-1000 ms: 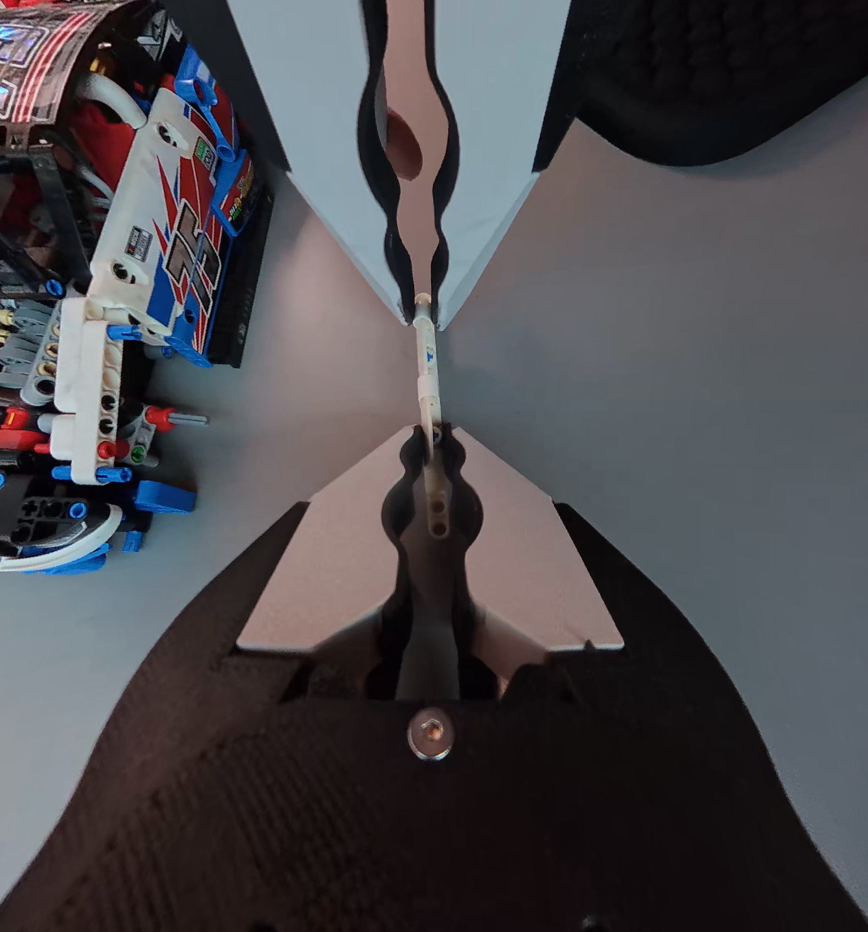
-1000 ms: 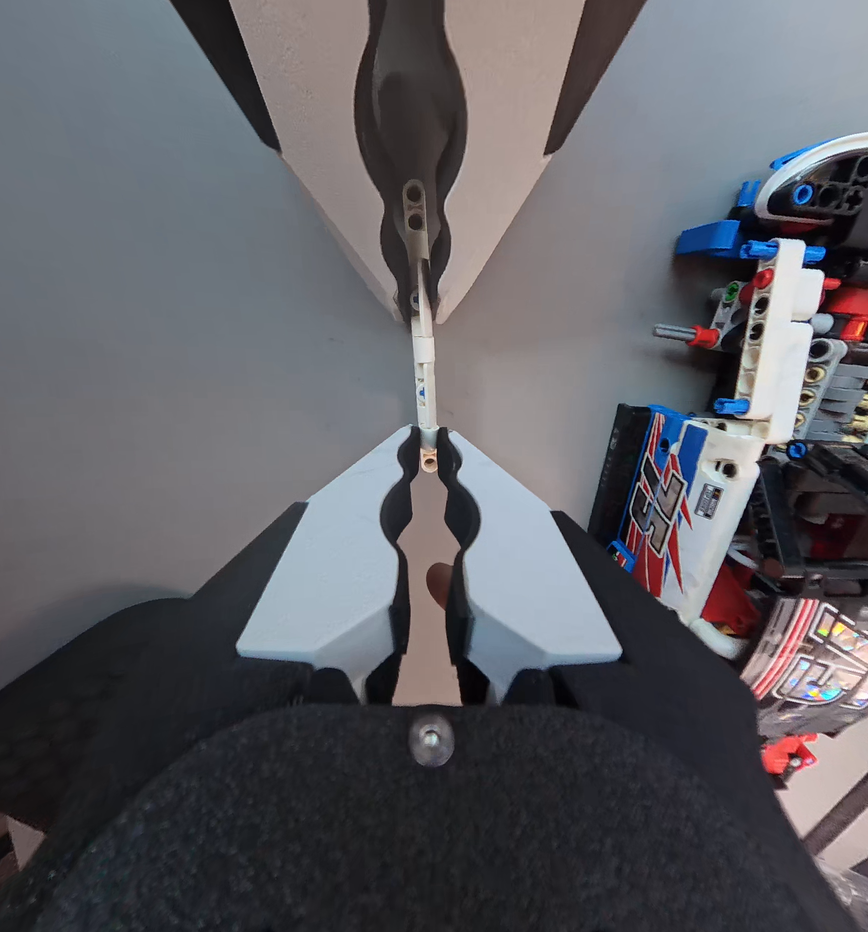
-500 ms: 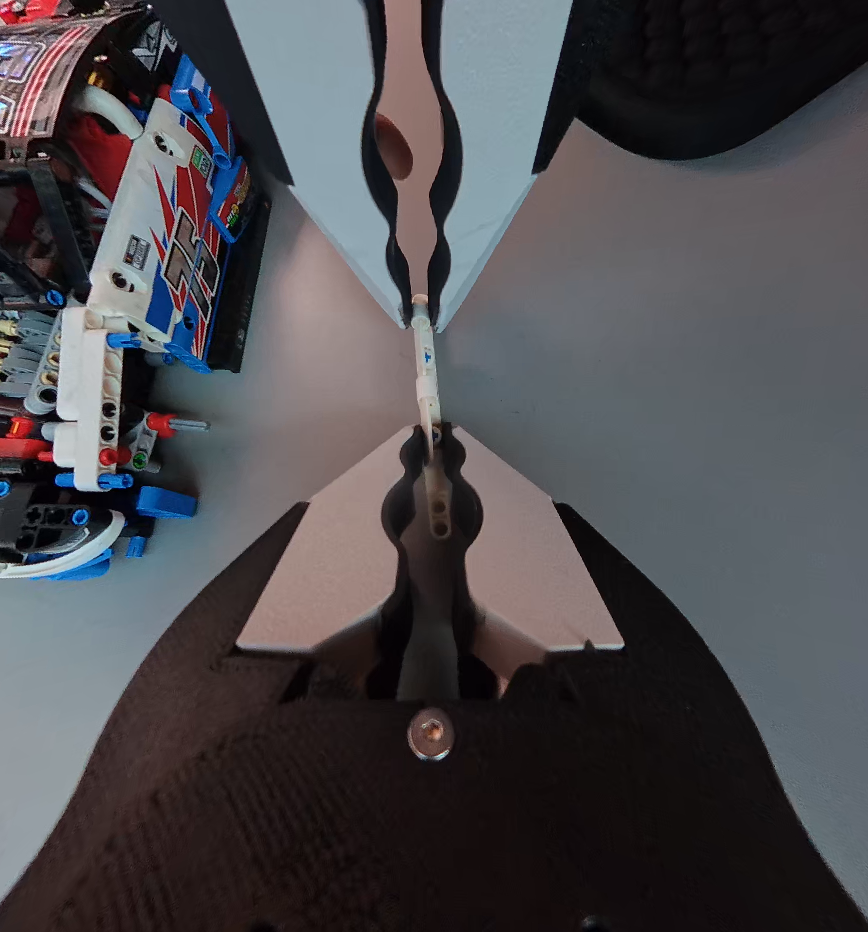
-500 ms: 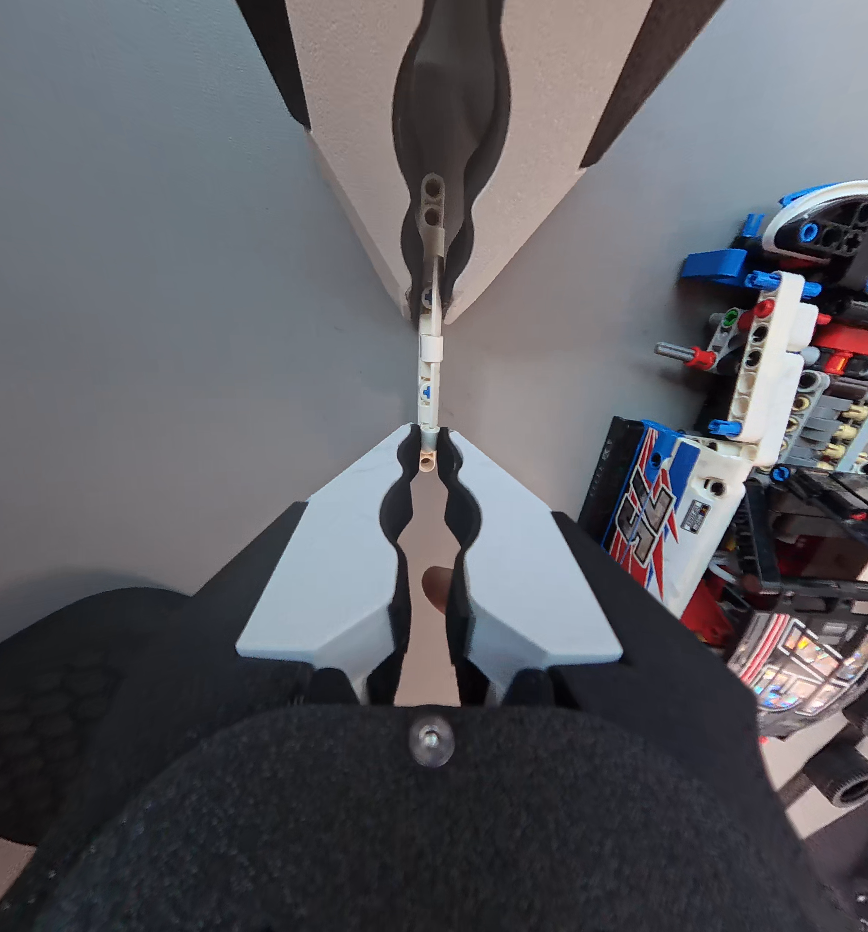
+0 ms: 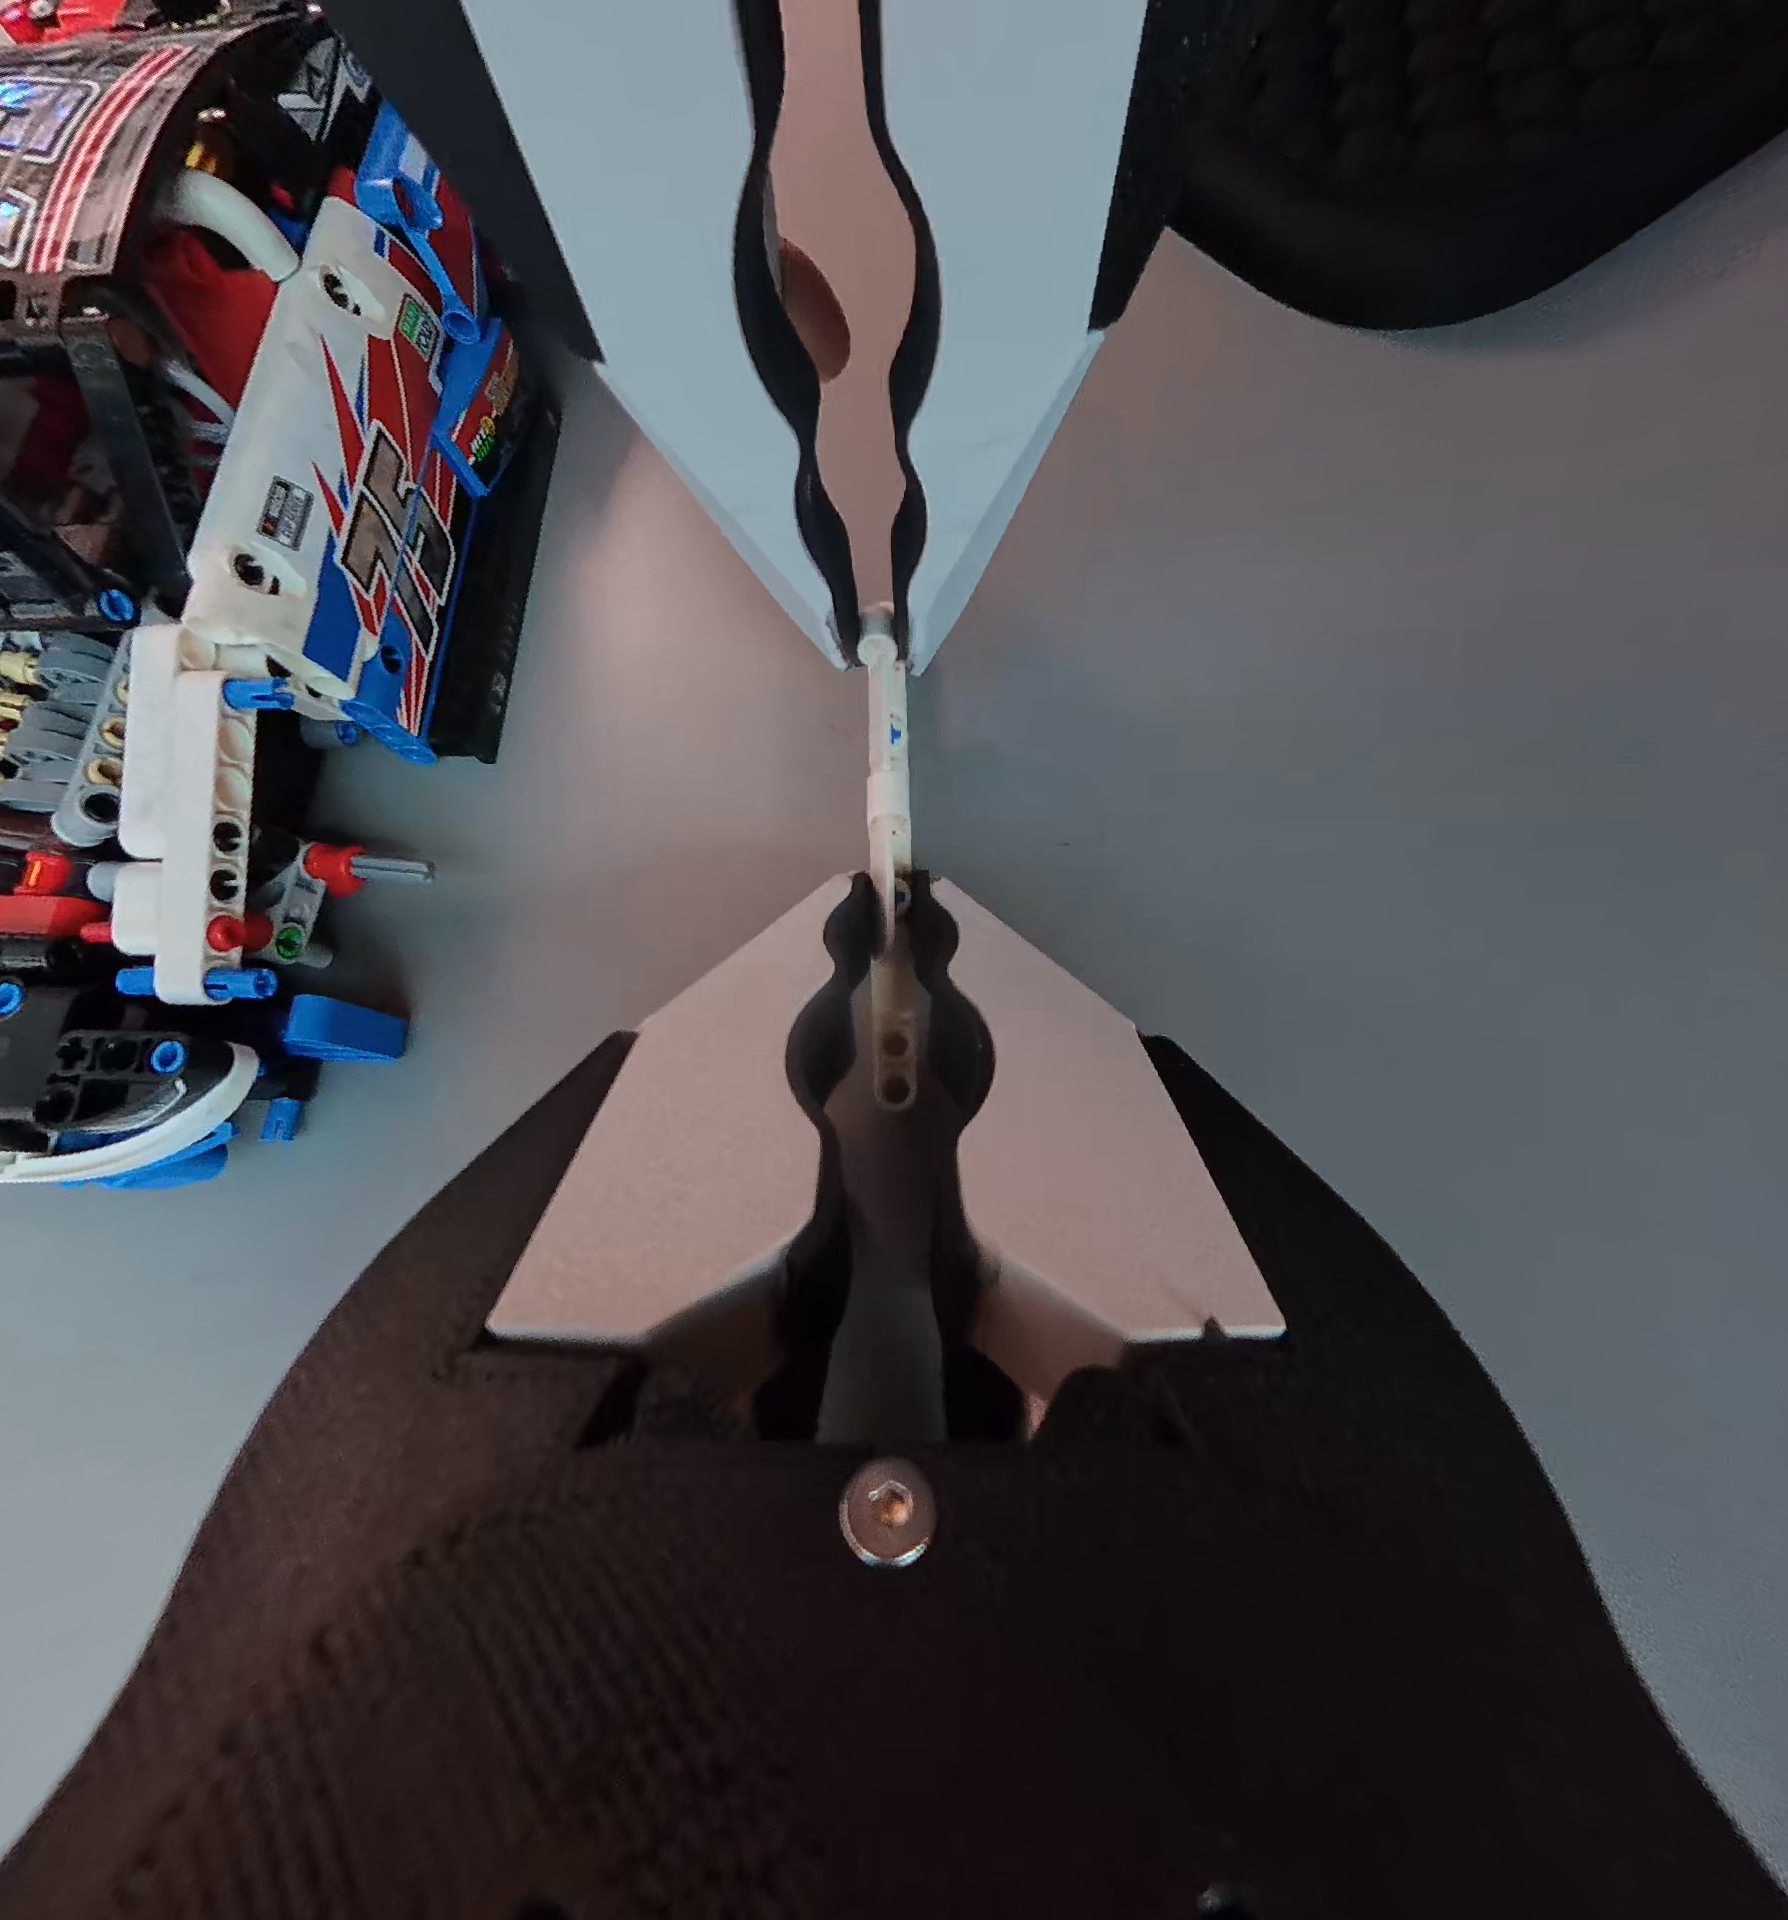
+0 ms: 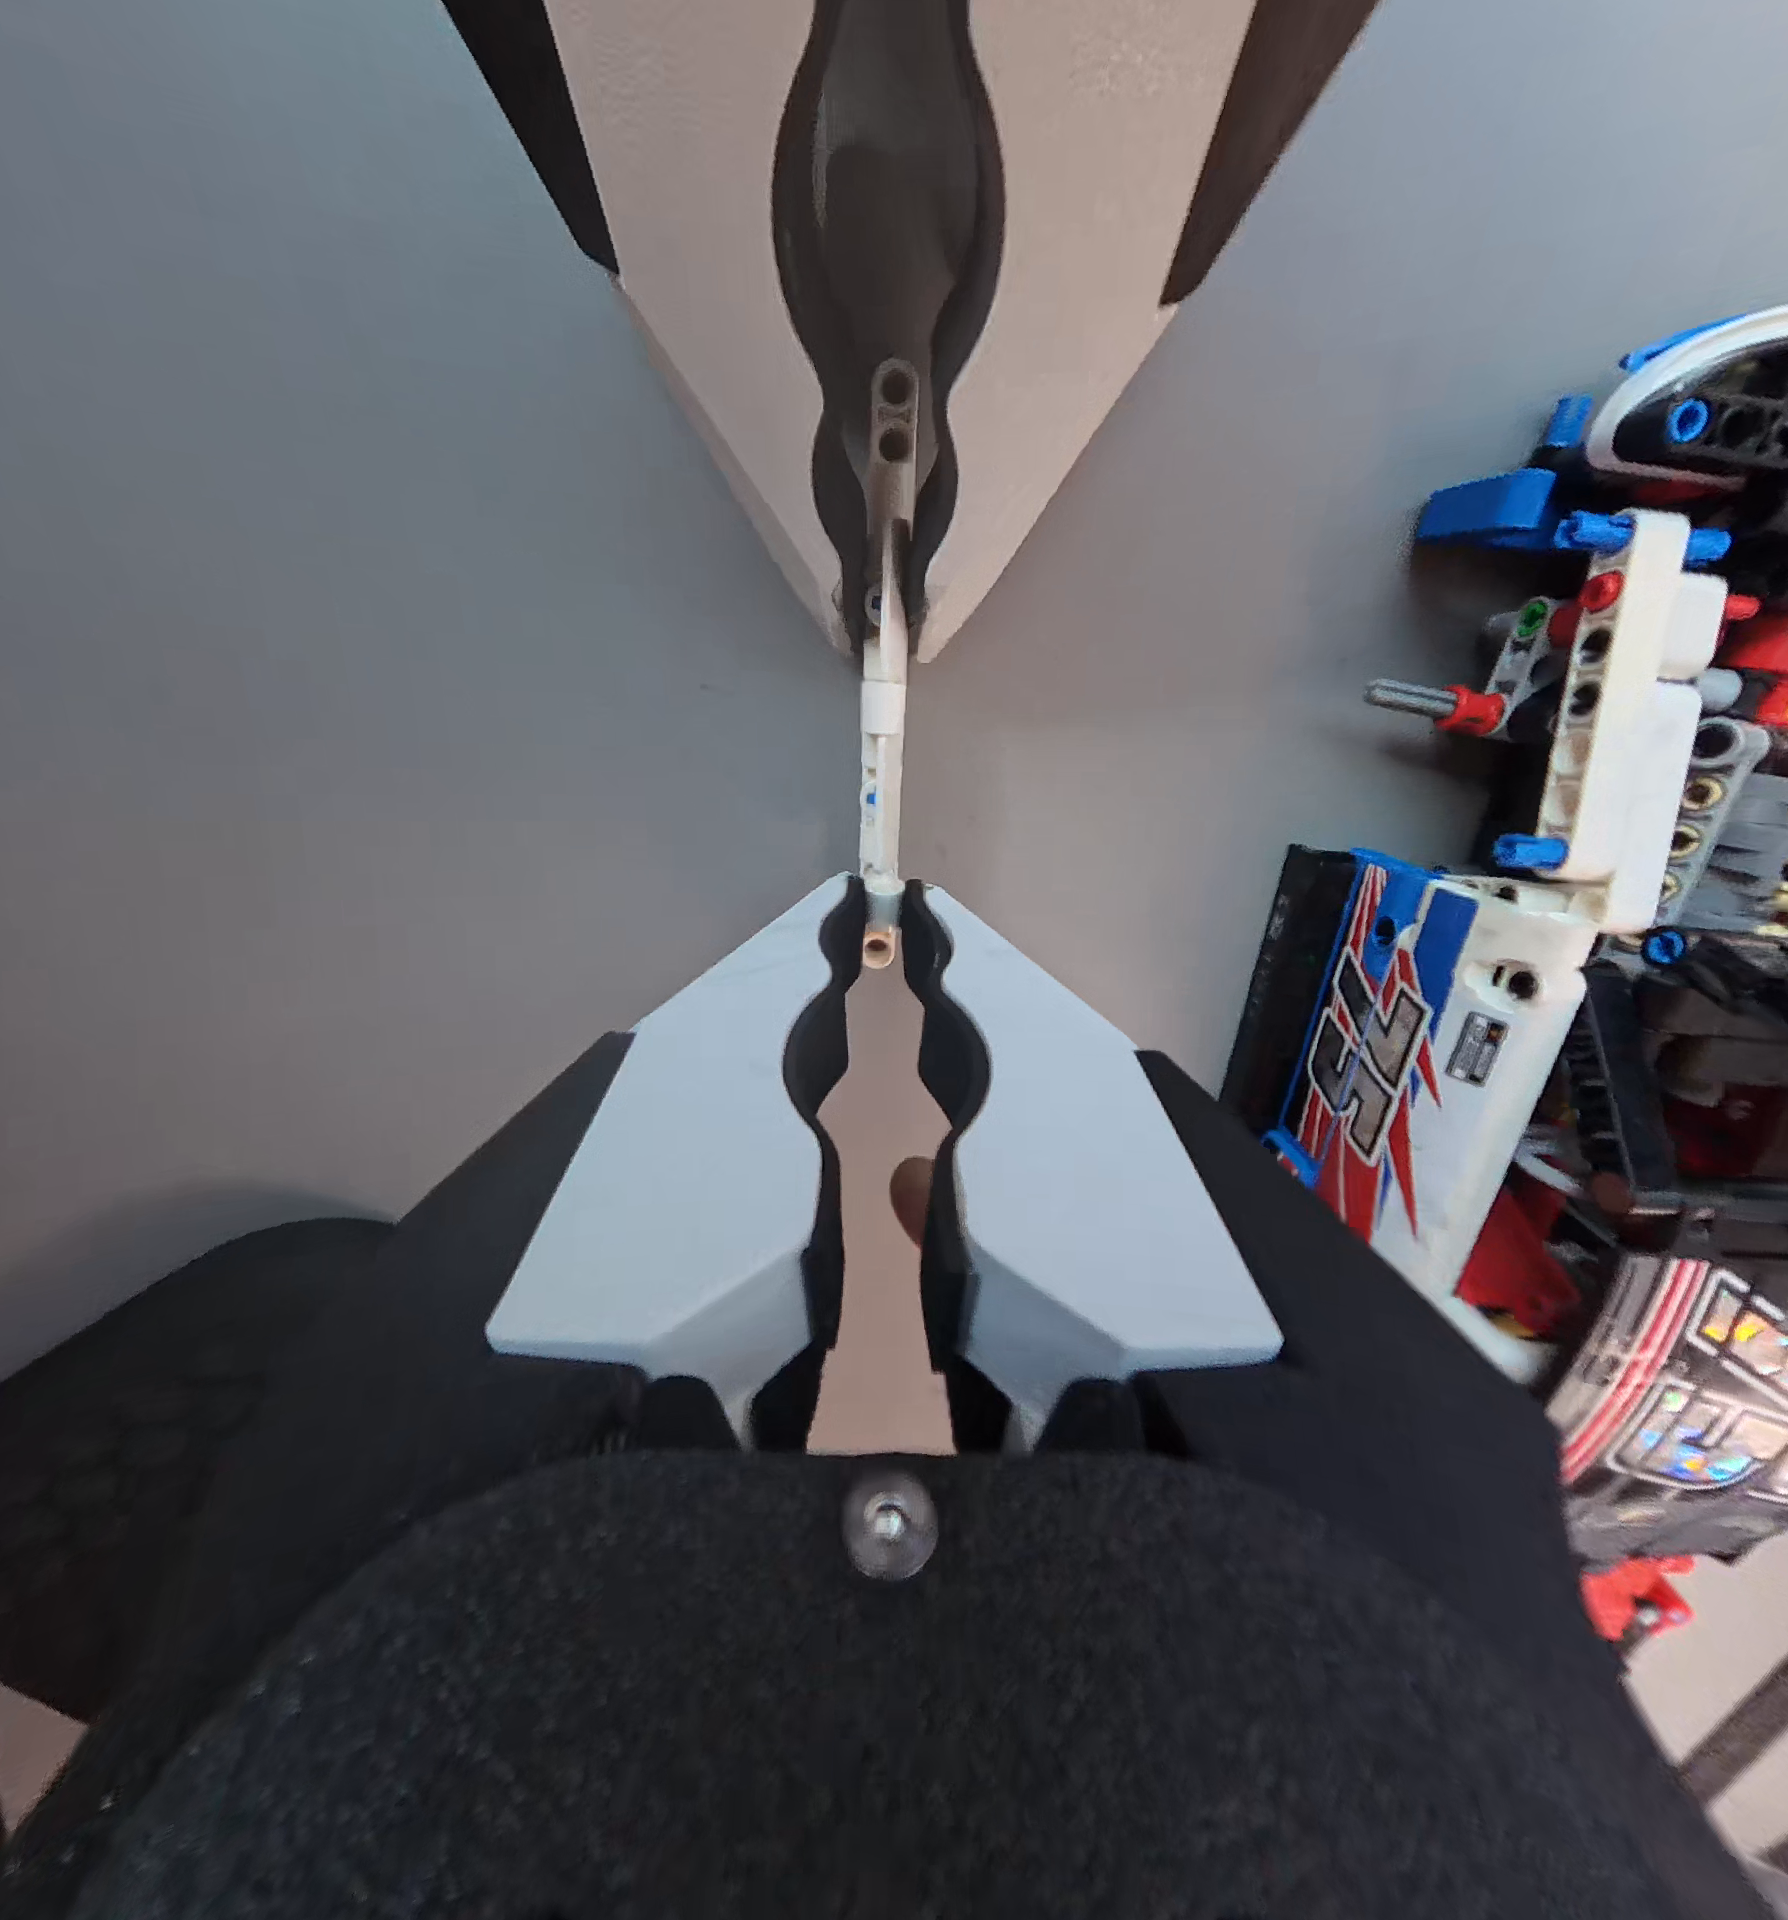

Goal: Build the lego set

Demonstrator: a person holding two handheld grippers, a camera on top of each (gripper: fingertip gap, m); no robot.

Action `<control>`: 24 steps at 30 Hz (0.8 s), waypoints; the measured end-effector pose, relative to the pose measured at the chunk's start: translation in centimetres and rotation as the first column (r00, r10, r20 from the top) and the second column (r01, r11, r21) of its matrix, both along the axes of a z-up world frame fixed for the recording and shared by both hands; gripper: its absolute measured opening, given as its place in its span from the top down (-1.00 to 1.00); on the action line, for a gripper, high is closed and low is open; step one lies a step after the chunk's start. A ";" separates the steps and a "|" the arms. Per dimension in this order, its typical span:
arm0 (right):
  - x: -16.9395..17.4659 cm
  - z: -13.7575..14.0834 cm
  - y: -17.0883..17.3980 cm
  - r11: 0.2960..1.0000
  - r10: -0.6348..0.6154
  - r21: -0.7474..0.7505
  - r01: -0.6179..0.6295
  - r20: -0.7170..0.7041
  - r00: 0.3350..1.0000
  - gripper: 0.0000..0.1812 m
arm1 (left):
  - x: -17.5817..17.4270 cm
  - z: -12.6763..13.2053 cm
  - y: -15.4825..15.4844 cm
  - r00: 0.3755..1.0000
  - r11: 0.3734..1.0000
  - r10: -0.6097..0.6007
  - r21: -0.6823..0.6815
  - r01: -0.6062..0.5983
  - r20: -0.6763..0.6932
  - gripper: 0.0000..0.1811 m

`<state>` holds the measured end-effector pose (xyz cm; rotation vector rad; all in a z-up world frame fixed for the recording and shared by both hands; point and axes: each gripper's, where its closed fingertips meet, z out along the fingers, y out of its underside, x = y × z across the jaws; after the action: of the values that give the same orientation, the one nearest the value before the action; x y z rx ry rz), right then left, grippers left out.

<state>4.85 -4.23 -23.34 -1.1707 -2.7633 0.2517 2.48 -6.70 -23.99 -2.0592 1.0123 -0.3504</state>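
My left gripper point(image 5: 885, 888) is shut on a thin white beam point(image 5: 895, 1049) with holes, which sticks back between its jaws. My right gripper point(image 6: 879, 894) is shut on the tan-tipped end point(image 6: 877, 945) of a slim white rod point(image 6: 877, 790). Rod and beam run in one straight line between the two gripper tips, above the grey table. In the left wrist view the rod point(image 5: 888, 748) reaches the right gripper at the top. In the right wrist view the left gripper holds the beam point(image 6: 895, 426) at the top. The partly built race car point(image 5: 246, 623) lies on the table to the side.
The car point(image 6: 1596, 935) fills the right side of the right wrist view, with a small red piece point(image 6: 1638, 1610) by the table's edge. A black gloved hand point(image 5: 1492, 156) is behind the right gripper. Grey table point(image 5: 1389, 935) lies beyond both grippers. One gripper's finger ends stand about 4 cm off the other's.
Both grippers stay shut on the joined white pieces. The pair has shifted slightly, so the car moves a little in both views.
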 end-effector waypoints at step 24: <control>-0.2 -0.1 -0.1 0.999 0.001 0.040 -0.001 -0.010 1.000 0.94 | 0.1 0.0 0.0 1.000 1.000 -0.004 -0.003 0.004 0.002 0.94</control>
<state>4.62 -4.33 -23.44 -1.1551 -2.7472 0.2008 2.57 -6.73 -24.00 -2.0599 1.0149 -0.3561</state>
